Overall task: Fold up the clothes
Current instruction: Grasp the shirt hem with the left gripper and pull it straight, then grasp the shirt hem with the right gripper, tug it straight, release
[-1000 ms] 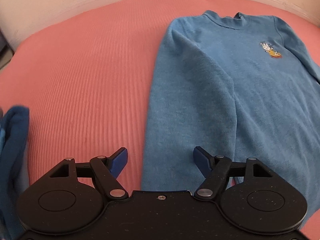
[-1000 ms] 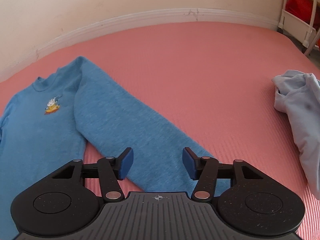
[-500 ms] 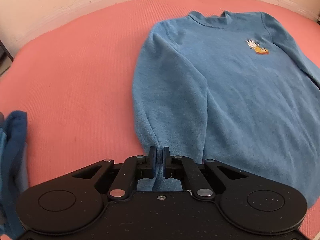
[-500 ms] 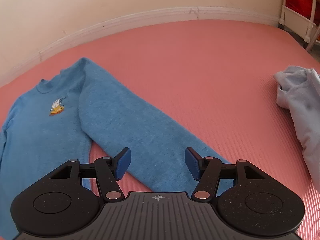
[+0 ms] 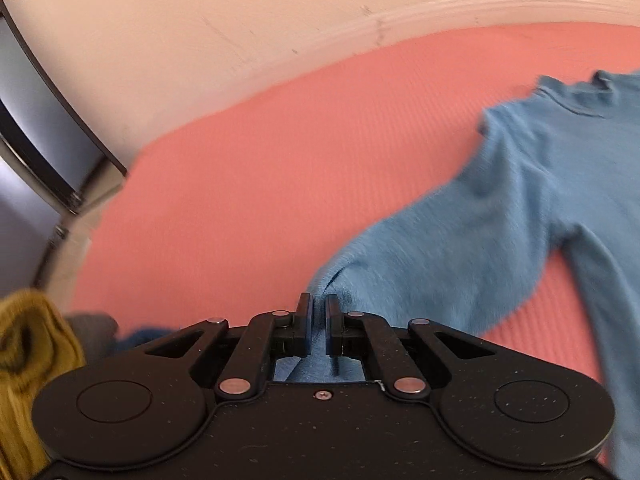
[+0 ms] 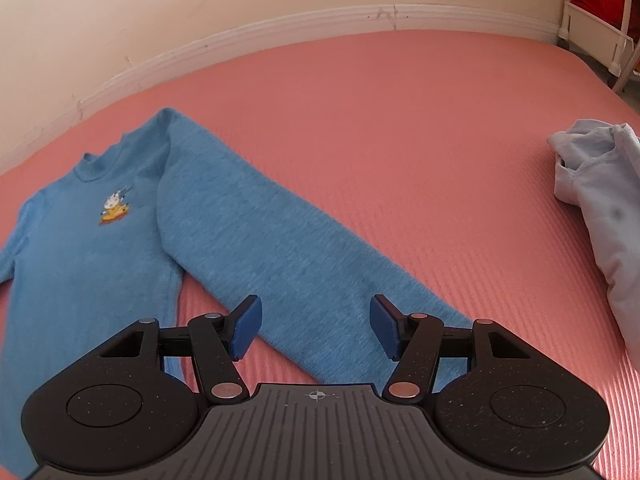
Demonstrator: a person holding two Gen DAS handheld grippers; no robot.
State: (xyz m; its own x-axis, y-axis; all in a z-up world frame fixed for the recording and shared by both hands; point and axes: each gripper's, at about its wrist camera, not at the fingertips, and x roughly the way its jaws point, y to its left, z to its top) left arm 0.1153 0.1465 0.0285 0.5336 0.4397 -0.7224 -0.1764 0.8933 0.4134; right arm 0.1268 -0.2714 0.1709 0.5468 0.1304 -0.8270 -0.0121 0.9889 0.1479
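Observation:
A blue long-sleeved sweater (image 6: 80,240) with a small cartoon patch on the chest lies flat on the pink mat (image 6: 400,128). In the left wrist view my left gripper (image 5: 317,312) is shut on the cuff end of one sleeve (image 5: 460,256), which stretches out sideways from the sweater body (image 5: 580,168). The other sleeve (image 6: 280,264) lies diagonally on the mat in the right wrist view. My right gripper (image 6: 316,326) hangs over that sleeve's lower end, open, its blue pads (image 6: 248,328) standing to either side of the cloth.
A pale grey-blue garment (image 6: 600,208) lies crumpled at the mat's right edge. A mustard-yellow cloth (image 5: 28,360) and a dark blue one (image 5: 140,336) sit at the lower left. A white wall with baseboard (image 6: 320,16) borders the mat, and a white rack (image 6: 600,20) stands at the far right.
My left gripper closed on the sleeve's end, then pulled it out to the left, away from the sweater's body, turning the view leftward. The right gripper stayed in place, open.

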